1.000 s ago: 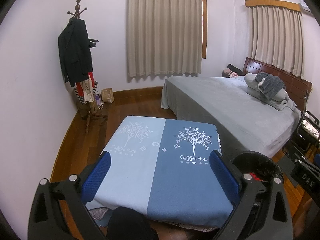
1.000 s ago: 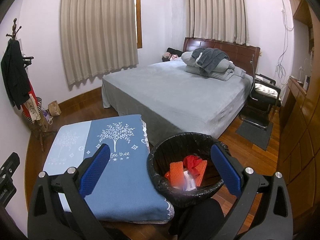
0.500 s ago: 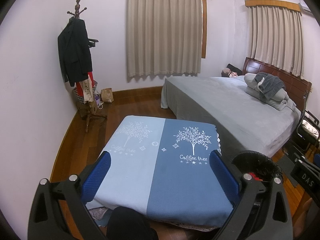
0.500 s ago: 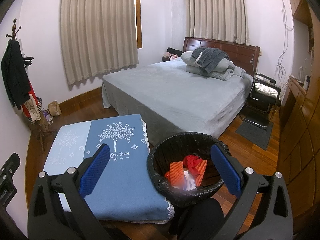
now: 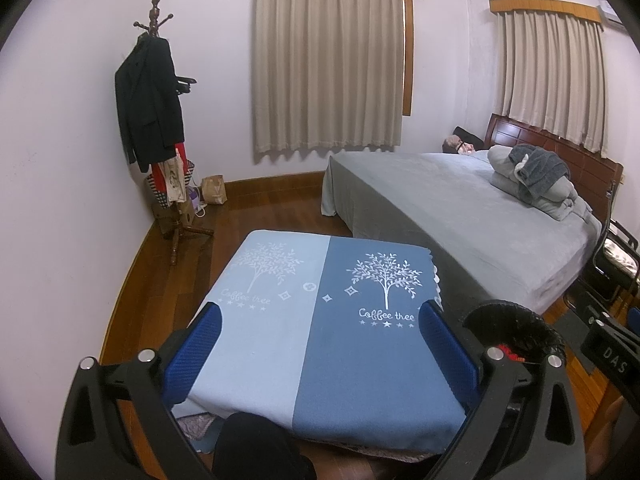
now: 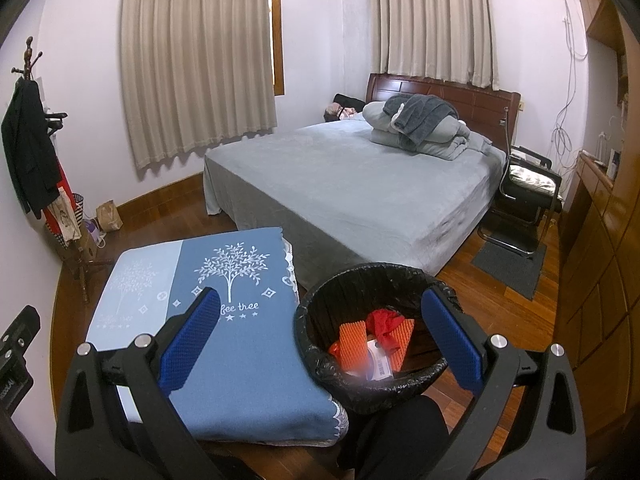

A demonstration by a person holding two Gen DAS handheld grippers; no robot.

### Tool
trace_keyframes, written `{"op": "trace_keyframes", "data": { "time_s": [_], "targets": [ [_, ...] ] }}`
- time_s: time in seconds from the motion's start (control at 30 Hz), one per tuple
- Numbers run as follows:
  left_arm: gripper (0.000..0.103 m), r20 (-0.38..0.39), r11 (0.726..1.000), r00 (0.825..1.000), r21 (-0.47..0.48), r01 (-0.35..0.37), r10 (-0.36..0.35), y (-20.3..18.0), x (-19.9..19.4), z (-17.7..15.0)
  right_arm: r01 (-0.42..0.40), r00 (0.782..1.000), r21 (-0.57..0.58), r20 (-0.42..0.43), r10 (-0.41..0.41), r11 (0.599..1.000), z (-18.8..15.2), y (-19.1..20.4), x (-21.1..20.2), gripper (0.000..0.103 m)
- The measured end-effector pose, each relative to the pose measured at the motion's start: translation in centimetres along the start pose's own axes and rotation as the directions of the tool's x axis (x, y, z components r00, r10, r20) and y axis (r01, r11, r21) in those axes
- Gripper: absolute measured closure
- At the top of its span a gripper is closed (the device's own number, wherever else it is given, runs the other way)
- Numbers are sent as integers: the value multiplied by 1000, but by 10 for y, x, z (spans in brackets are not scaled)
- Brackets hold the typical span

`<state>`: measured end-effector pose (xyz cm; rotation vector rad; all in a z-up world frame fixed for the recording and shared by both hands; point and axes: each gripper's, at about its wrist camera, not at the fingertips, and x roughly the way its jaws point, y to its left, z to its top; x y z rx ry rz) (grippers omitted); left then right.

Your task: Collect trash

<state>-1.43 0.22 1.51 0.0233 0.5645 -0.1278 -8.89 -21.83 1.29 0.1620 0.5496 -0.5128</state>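
claws (image 5: 320, 320) (image 6: 320, 312) both released, trash bin (image 6: 320, 364) beside blue table (image 5: 280, 340), bed (image 6: 360, 184) behind

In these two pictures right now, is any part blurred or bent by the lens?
Right wrist view: a small smeared patch hides part of the white box in the trash bin; the rest is sharp. Both views: fisheye bends the baseboard and darkens the corners.

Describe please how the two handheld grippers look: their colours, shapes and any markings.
Both look the same. The left gripper and the right gripper each have a matte black plastic frame with triangular cut-outs and round silver bolts. Each of their two fingers carries a long blue pad with a fine textured surface. In the left wrist view, the other tool's black body shows white letters "DAS".
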Motion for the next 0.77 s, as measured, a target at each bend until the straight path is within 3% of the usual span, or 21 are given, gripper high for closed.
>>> {"op": "trace_keyframes", "data": {
  "time_s": [0.77],
  "targets": [
    [6,-6,1000,1000,13,13,-13,-10,-1,-5,1,1000,1,-2,-1,1000,3,0,0,5]
  ]
}}
